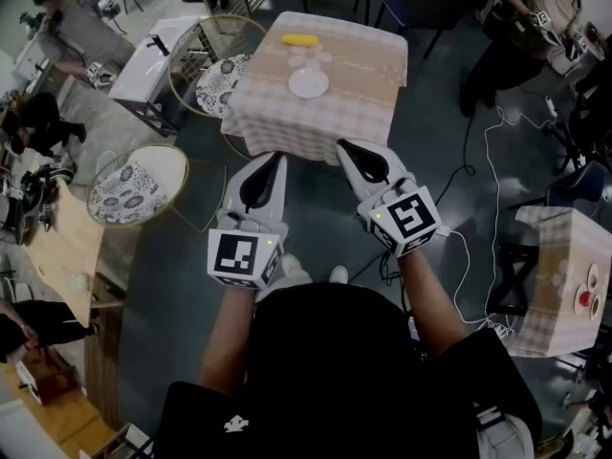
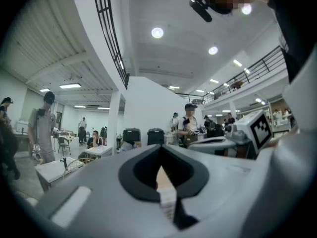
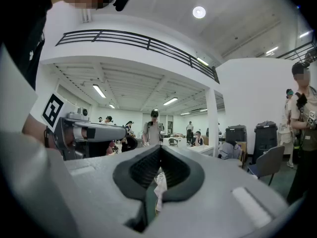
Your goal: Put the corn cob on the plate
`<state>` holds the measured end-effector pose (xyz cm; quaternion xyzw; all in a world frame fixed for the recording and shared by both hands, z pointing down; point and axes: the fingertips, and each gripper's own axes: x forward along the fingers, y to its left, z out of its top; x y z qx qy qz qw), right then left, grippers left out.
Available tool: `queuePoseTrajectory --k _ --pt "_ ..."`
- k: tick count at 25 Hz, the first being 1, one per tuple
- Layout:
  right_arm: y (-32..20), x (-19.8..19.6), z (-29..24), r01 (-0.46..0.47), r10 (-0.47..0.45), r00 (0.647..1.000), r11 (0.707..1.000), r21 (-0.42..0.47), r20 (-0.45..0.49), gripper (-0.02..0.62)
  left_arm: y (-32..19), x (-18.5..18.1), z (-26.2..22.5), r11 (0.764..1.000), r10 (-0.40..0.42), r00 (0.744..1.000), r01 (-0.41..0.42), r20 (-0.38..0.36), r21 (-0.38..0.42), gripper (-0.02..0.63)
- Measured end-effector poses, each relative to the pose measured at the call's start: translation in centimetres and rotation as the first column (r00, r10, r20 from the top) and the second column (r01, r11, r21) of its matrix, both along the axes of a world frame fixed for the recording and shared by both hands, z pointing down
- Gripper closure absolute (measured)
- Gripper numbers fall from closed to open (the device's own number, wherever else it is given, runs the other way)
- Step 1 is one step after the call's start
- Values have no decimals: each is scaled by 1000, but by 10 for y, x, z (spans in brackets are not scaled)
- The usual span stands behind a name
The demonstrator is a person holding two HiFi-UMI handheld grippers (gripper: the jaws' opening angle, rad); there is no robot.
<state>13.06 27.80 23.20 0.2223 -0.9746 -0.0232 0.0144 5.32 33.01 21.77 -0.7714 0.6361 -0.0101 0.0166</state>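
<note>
Yellow corn cob lies beyond plate near table's far edge; left hand-held gripper and right hand-held gripper closed, empty.

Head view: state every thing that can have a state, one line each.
corn cob: lying on the table's far side, off the plate, untouched.
plate: on the table, nothing on it.
left gripper: fingers shut, empty, short of the table.
right gripper: fingers shut, empty, short of the table.
</note>
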Motion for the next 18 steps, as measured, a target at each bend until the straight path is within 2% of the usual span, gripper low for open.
queuePoseTrajectory --k 10,18 --pt "1 2 -12 44 -45 999 998 44 15 594 -12 11 -1 1000 1 1000 -1 11 -1 597" --pt "3 12 -8 75 -76 997 996 51 7 594 -6 26 3 999 -31 998 31 46 -14 597"
